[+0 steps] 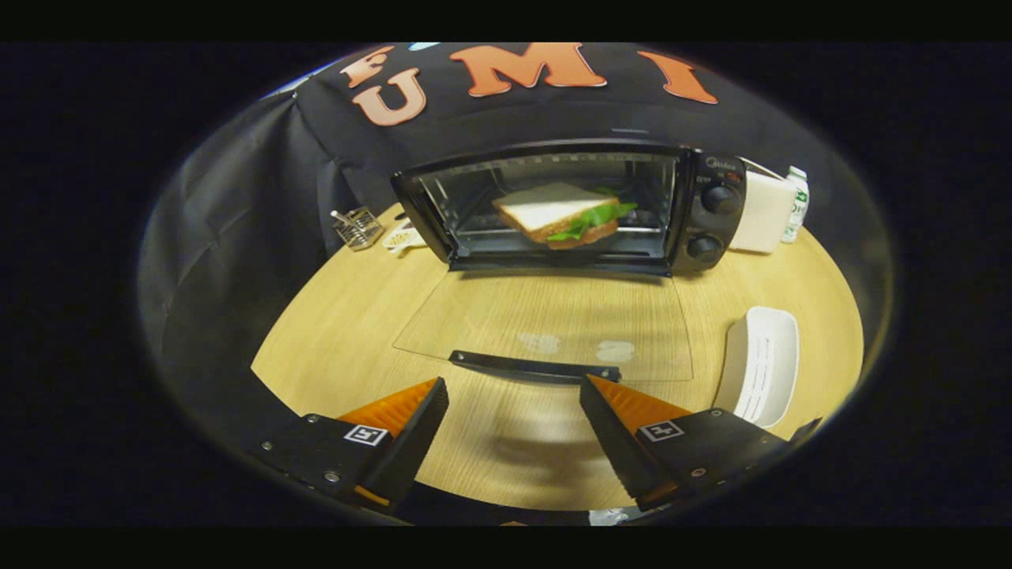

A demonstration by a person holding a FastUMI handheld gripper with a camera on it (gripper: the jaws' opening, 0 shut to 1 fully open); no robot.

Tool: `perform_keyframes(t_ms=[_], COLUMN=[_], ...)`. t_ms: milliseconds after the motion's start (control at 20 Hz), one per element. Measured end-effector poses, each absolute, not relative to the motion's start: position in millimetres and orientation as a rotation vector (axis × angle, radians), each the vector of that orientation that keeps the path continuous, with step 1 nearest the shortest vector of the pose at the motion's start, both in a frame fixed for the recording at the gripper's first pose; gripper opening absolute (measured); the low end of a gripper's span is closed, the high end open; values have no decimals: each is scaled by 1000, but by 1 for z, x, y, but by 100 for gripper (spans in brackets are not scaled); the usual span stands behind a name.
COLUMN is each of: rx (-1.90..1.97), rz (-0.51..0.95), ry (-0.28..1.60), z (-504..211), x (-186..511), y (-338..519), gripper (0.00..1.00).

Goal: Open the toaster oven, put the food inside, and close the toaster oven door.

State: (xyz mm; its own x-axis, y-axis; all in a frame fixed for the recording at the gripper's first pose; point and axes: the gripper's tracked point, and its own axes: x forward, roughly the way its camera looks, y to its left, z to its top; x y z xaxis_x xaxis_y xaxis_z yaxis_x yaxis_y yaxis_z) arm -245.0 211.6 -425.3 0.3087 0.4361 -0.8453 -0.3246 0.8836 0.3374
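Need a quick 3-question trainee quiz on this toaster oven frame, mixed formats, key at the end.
1. True or false: the sandwich is already inside the toaster oven.
2. The glass door is: A) shut upright, B) folded down flat over the table, C) removed.
3. Fill in: the tool is ____, holding nothing, with the door handle just ahead of its fingers.

Key: 1 true; 2 B; 3 open.
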Motion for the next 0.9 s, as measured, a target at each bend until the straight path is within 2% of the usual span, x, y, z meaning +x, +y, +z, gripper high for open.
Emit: perform_keyframes(t_ms=[300, 500, 900], rx=[97, -20, 106], rz=[386, 416, 372], ry=[1272, 1247, 1230], z=[-464, -464, -443], x=[-246, -245, -235], y=[212, 214, 216], gripper=[99, 97, 98])
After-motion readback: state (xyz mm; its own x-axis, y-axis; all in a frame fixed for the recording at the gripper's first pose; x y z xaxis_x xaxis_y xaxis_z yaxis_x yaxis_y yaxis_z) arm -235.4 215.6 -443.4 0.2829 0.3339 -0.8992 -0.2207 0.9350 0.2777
